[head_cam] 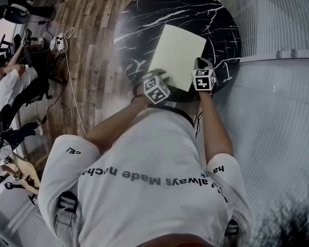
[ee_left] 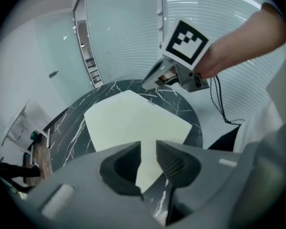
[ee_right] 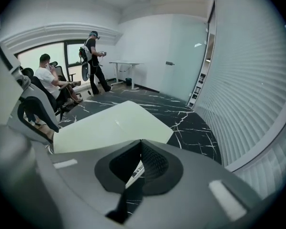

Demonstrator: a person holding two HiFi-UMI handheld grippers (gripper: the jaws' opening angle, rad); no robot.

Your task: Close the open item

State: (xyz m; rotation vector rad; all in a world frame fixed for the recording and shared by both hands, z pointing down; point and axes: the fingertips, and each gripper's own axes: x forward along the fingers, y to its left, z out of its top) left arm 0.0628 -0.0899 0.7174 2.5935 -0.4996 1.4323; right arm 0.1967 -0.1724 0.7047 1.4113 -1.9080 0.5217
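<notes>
Pale folder [ee_right: 109,125], marble table [ee_right: 190,123]: we saw right gripper [ee_right: 141,149] pinching its edge, left gripper [ee_left: 148,149] with jaws apart; people [ee_right: 50,78] beyond right jaws only.

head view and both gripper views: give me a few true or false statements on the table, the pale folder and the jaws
1. The table is round, with a black top veined in white. True.
2. The pale folder lies on the wooden floor. False: it is on the table.
3. The left gripper has its jaws pressed together. False: they stand apart, and a corner of the folder shows in the gap.
4. The right gripper has its jaws closed on the folder's edge. True.
5. Both grippers are at the folder's far edge. False: in the head view they are at its near edge, one by each corner.
</notes>
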